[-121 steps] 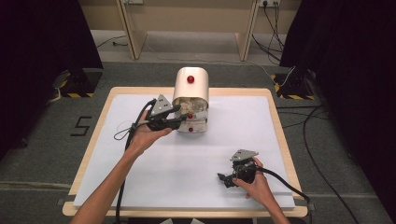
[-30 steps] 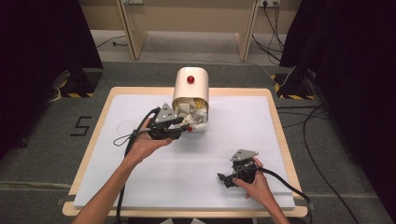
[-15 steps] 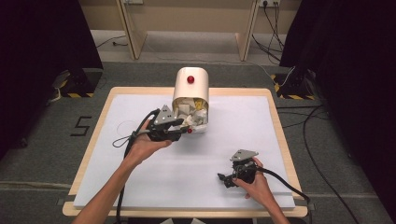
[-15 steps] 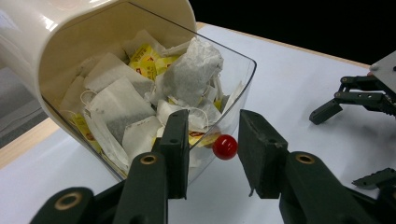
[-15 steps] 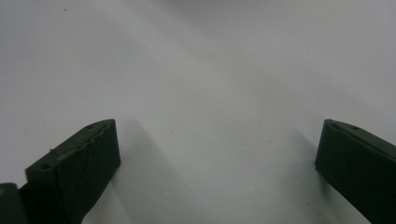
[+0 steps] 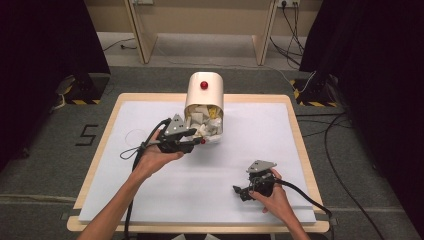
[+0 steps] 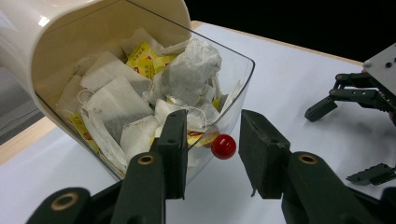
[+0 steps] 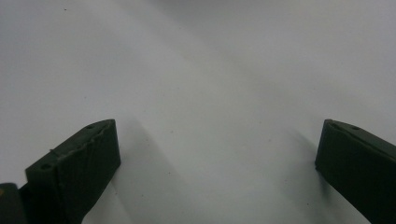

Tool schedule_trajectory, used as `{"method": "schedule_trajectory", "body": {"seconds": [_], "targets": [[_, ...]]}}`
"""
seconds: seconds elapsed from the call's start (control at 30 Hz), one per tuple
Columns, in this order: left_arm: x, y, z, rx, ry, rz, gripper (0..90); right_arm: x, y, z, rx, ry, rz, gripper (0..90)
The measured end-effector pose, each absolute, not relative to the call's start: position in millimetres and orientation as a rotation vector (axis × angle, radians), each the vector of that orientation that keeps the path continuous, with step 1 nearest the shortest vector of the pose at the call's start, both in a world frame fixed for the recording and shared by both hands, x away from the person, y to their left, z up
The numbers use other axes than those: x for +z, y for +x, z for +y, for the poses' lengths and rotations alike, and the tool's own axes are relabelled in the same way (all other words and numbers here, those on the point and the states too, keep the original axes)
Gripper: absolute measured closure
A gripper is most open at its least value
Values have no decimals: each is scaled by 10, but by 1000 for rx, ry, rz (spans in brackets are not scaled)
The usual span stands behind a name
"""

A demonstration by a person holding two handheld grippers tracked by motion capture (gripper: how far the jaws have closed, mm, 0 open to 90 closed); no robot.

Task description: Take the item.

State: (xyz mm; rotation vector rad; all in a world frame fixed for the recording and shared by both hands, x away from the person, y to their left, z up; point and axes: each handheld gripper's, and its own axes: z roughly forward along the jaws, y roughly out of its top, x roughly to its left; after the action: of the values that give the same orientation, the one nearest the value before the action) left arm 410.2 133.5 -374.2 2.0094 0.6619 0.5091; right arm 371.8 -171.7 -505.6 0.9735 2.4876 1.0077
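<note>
One cream plastic box [image 6: 204, 95] with a rounded hood and a clear tilt-out bin [image 7: 219, 116] stands at the far middle of the desk [image 6: 280, 145]. It carries two red knobs, one on the hood [image 6: 204, 85] and one on the bin front [image 7: 223, 146]. The bin is heaped with soft paper tea bags [image 7: 187, 74], too many to count. The left hand-held gripper [image 7: 212, 140] has its jaws apart on either side of the bin's knob, not touching it. The right hand-held gripper [image 6: 245, 190] rests wide open on the bare white sheet near the front edge, well apart.
</note>
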Motion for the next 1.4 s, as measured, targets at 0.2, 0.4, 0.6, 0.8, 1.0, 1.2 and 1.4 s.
{"method": "schedule_trajectory", "body": {"seconds": [0.2, 0.4, 0.6, 0.8, 1.0, 1.2, 1.4], "targets": [[-3751, 4077, 1338, 509, 2010, 660, 616, -5056, 3717, -1717, 1008, 973, 2487, 5], [-3763, 4048, 1335, 511, 2011, 656, 614, -5056, 3717, -1717, 1008, 974, 2488, 5], [-3772, 4023, 1336, 508, 2016, 651, 605, -5056, 3717, -1717, 1008, 974, 2488, 5], [-3751, 4019, 1350, 491, 2018, 654, 583, -5056, 3718, -1717, 1008, 973, 2488, 5], [-3579, 4055, 1345, 514, 1959, 644, 558, -5056, 3719, -1717, 1009, 972, 2487, 5], [-3546, 4160, 1229, 534, 1966, 641, 556, -5056, 3718, -1716, 1010, 974, 2486, 5], [-3572, 4248, 1091, 554, 1992, 620, 532, -5056, 3718, -1716, 1010, 974, 2486, 5]]}}
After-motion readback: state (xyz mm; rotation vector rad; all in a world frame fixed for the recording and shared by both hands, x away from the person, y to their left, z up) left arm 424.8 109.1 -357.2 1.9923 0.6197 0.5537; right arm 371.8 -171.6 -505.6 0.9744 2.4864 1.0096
